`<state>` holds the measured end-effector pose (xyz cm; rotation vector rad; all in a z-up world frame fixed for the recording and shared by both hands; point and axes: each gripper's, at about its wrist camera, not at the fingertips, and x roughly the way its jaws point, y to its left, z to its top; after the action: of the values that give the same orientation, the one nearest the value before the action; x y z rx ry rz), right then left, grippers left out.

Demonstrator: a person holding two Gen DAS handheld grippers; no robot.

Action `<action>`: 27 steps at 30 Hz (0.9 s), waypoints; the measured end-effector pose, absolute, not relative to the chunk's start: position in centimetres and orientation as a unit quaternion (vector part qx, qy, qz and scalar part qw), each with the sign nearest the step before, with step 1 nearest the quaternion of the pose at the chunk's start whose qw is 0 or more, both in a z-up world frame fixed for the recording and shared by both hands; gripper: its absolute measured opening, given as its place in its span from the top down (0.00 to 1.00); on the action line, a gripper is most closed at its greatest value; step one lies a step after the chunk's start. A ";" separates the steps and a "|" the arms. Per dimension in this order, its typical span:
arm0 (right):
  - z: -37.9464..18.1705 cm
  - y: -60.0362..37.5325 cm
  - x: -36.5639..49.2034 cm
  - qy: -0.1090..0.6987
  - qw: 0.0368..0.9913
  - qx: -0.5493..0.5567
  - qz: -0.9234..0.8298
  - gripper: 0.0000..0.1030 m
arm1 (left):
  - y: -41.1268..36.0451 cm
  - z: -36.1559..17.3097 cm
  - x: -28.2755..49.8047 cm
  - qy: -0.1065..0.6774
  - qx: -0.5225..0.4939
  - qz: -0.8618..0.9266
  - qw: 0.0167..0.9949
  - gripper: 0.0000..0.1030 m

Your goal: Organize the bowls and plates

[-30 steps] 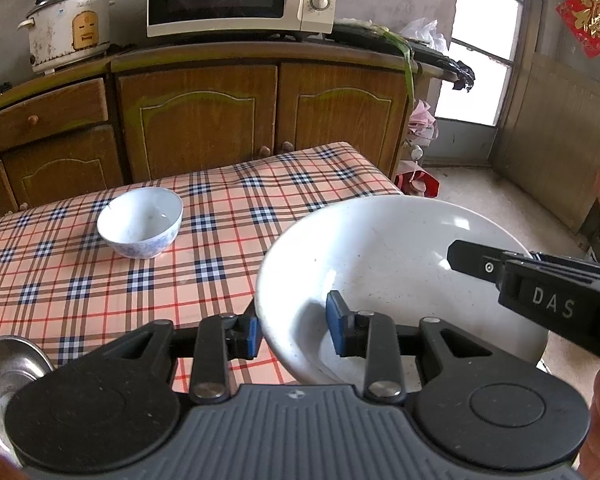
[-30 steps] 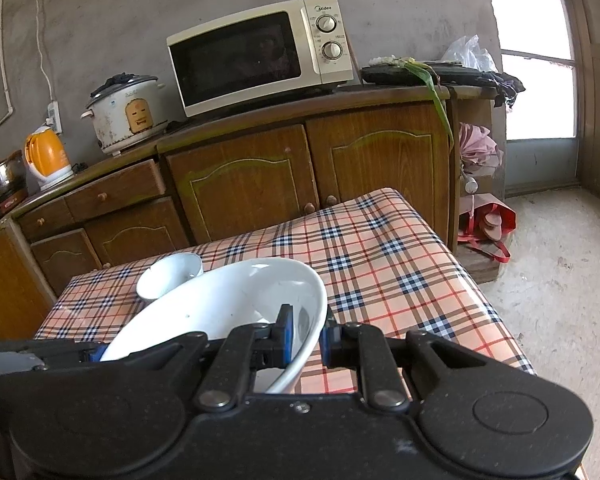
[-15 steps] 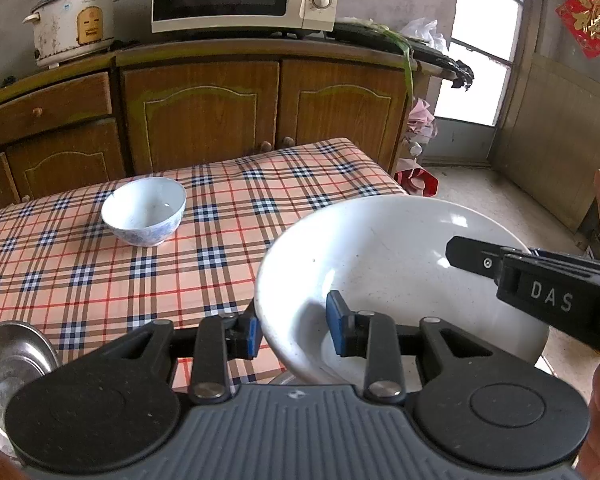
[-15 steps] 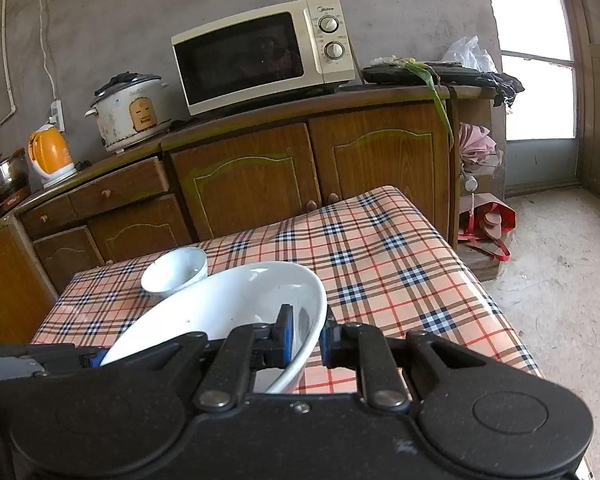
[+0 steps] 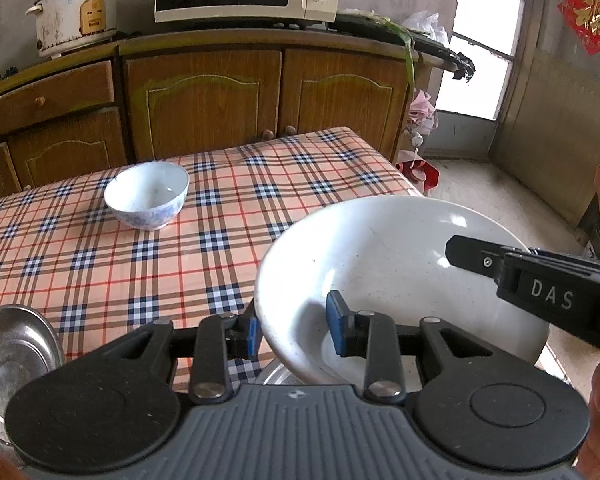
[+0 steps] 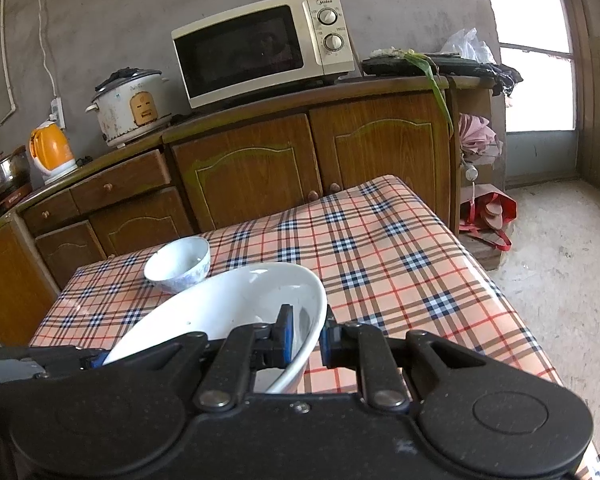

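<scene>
The big white bowl [image 5: 400, 264] is pinched by both your grippers: left gripper [image 5: 294, 330] clamps the rim at 6 o'clock, right gripper [image 6: 304, 338] is clamped on the opposite rim. It hangs tilted over the table's [image 5: 80, 256] near edge. Metal plate [image 5: 12, 364] at 8 o'clock, small bowl [image 5: 147, 194] out at 11.

From my left wrist view, the steel plate [image 5: 14, 364] beside the large white bowl [image 5: 396, 264] is cut off by the left edge. The left hand-held gripper [image 5: 294, 330] body hides the bowl's near rim and a metal dish [image 5: 274, 374] beneath it, kind unclear.
</scene>
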<state>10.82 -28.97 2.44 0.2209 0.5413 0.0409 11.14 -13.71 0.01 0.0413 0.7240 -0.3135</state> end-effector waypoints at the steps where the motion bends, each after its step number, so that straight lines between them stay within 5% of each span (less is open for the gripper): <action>1: 2.3 -29.0 10.8 0.268 0.957 0.109 0.020 0.82 | -13.7 -0.1 11.1 0.354 0.020 -0.153 0.922 0.68; 27: 0.1 -29.1 9.2 0.284 0.952 0.113 0.018 0.82 | -13.7 -1.7 9.7 0.371 0.023 -0.155 0.915 0.68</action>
<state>9.22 -29.11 0.10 0.2305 0.5766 0.0373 9.75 -13.71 -1.75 0.0470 0.7629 -0.3189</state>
